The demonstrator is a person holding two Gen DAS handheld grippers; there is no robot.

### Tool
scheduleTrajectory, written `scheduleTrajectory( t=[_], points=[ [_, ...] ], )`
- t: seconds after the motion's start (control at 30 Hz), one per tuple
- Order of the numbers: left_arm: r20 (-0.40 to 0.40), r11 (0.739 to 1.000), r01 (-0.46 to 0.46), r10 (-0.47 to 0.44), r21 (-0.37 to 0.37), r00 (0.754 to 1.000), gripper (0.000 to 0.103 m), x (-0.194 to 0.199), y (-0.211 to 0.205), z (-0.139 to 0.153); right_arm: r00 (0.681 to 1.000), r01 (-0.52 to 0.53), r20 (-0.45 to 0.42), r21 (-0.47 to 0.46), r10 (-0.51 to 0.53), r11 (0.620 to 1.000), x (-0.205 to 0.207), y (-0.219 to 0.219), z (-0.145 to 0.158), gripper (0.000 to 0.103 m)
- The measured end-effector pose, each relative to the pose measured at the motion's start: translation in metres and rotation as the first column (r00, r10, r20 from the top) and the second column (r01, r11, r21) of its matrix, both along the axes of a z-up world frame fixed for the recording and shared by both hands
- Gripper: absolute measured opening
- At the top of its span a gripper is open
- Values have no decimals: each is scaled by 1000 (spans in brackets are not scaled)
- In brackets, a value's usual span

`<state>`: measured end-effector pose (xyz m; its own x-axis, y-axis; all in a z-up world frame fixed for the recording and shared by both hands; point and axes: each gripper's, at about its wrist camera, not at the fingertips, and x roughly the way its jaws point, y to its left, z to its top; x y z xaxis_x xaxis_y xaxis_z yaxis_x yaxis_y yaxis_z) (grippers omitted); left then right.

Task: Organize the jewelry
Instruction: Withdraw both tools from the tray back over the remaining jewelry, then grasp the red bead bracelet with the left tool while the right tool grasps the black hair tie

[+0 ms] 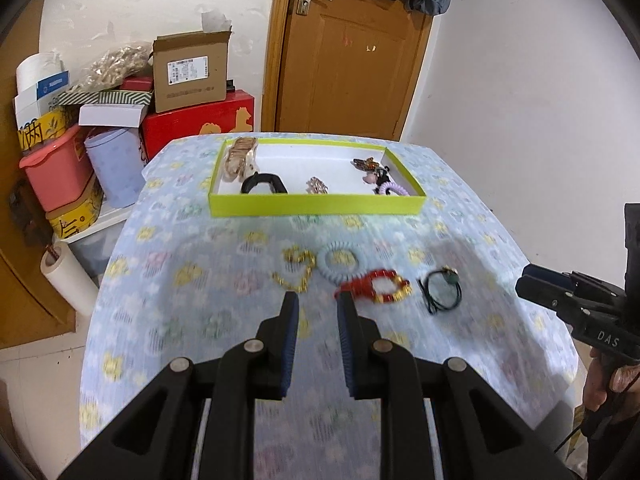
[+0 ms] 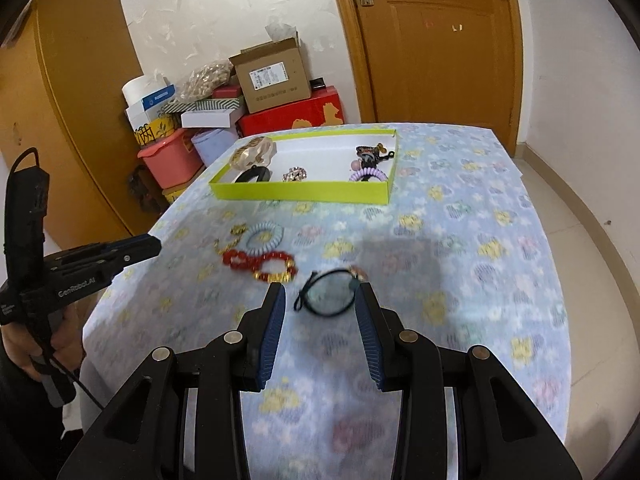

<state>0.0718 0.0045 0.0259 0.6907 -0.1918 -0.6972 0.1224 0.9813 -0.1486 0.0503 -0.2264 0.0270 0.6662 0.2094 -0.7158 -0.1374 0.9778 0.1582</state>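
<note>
Jewelry lies in two groups on your flowered tablecloth (image 1: pixel 224 280): a gold chain (image 1: pixel 294 272), a pale blue coil tie (image 1: pixel 338 266), a red bead bracelet (image 1: pixel 380 290) and a black hair tie (image 2: pixel 326 294) sit loose in a row, while the green tray (image 1: pixel 316 203) behind them holds a cream clip (image 1: pixel 239 157), a black band (image 1: pixel 262 184), a small brooch (image 1: pixel 317 185) and a purple coil tie (image 1: pixel 392 190). Your left gripper (image 1: pixel 318 304) hovers with its fingers apart, empty, just short of the chain and bracelet. Your right gripper (image 2: pixel 322 300) is spread wide around the black hair tie, not gripping it. Nothing blocks either one. Boxes (image 2: pixel 272 80) are stacked by the door (image 2: pixel 436 48). "GenRobot.AI" reads on the left gripper's side, "DAS" on the right's.
</note>
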Motion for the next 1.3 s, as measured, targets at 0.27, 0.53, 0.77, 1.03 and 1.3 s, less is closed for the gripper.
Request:
scheduleTrajectory(
  t=[0.27, 0.53, 0.77, 1.03, 1.3],
  points=[
    [-10, 1000, 1, -1, 4, 1000, 21, -21, -2, -4, 1000, 0, -5, 19, 1, 1000, -16, 2, -2, 37],
    [-20, 1000, 20, -20, -5, 1000, 21, -17, -6, -8, 1000, 1, -26, 29, 0, 1000, -15, 1, -7, 37],
    [-37, 999, 52, -52, 1, 998, 33, 0, -14, -17, 999, 4, -52, 20, -3, 1000, -7, -1, -16, 37],
    [-54, 995, 99, -98, 8, 994, 34, 28, -28, -28, 997, 2, -80, -12, -3, 1000, 15, -2, -30, 37],
    [-75, 992, 128, -128, 6, 989, 34, 52, -36, -42, 996, -21, -87, -81, 14, 997, 43, 0, -45, 37]
  ],
)
